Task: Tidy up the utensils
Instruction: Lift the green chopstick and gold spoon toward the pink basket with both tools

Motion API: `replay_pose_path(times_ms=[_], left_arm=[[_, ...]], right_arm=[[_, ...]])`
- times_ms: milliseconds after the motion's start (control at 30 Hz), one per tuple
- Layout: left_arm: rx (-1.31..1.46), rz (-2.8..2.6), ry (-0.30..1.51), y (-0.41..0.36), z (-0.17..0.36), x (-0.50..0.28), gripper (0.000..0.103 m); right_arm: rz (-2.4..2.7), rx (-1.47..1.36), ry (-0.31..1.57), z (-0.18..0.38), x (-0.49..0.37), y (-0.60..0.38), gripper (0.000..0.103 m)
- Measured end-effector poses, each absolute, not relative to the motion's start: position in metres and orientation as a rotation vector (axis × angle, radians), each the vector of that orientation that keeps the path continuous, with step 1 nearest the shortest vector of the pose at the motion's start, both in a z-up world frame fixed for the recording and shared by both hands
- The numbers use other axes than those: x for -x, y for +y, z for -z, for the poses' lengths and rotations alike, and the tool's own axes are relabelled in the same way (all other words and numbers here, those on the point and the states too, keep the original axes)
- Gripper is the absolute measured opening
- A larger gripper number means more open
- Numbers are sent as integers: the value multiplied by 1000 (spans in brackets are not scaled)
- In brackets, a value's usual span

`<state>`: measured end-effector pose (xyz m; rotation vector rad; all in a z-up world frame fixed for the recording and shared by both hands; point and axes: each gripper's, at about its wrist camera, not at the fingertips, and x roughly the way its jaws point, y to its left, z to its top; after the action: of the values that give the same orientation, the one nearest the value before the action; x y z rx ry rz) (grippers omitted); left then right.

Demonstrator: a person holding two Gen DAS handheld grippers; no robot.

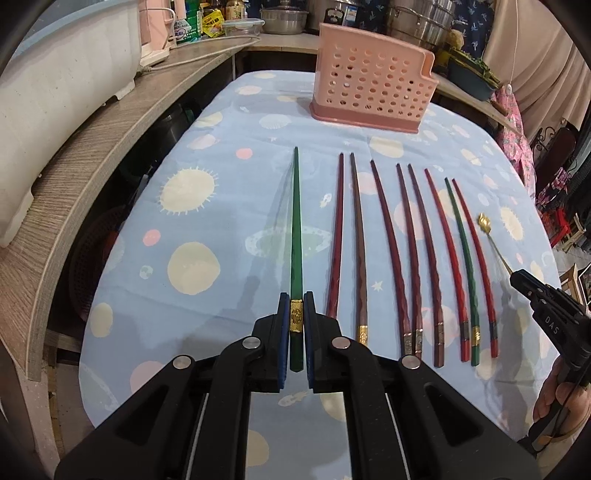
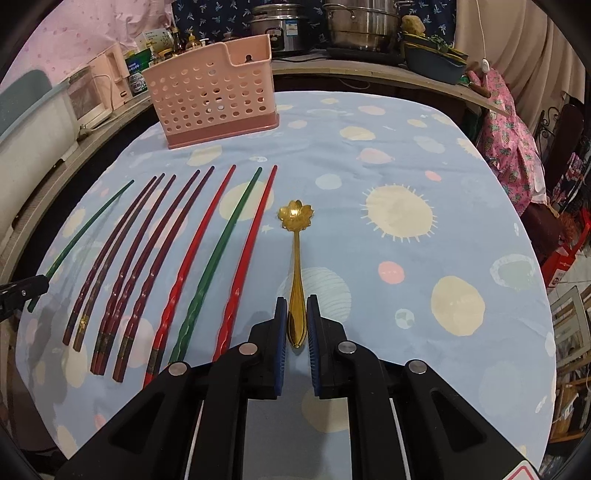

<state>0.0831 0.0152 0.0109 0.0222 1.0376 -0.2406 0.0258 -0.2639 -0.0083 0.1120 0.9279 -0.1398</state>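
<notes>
My left gripper (image 1: 296, 301) is shut on a green chopstick (image 1: 295, 236) near its gold band; it points away toward the pink perforated utensil holder (image 1: 373, 85). My right gripper (image 2: 297, 304) is shut on the handle of a gold flower-shaped spoon (image 2: 295, 216). Several red, dark red and green chopsticks (image 1: 413, 251) lie in a row on the blue cloth between the two grippers; they also show in the right wrist view (image 2: 173, 266). The holder (image 2: 214, 96) stands upright at the far side of the table. The right gripper (image 1: 524, 282) shows at the left view's right edge.
A blue planet-print cloth (image 2: 424, 295) covers the table. A wooden counter (image 1: 110, 147) curves along the left with a white appliance (image 1: 55, 92). Pots and bottles (image 2: 354, 26) stand behind the holder. Pink fabric and clutter (image 2: 517, 147) sit at the right.
</notes>
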Motion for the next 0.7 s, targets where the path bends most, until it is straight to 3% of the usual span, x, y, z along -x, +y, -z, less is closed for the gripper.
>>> replay_pose_path(times_ms=[567,700], left_arm=[[0,228,919,12,-74,-107,7],[10,226,896,9,-88,-121,7]], right_arm=[[165,-148,813,-40,-47,-293,9],[165,-155,788,-49,-58,-299,4]])
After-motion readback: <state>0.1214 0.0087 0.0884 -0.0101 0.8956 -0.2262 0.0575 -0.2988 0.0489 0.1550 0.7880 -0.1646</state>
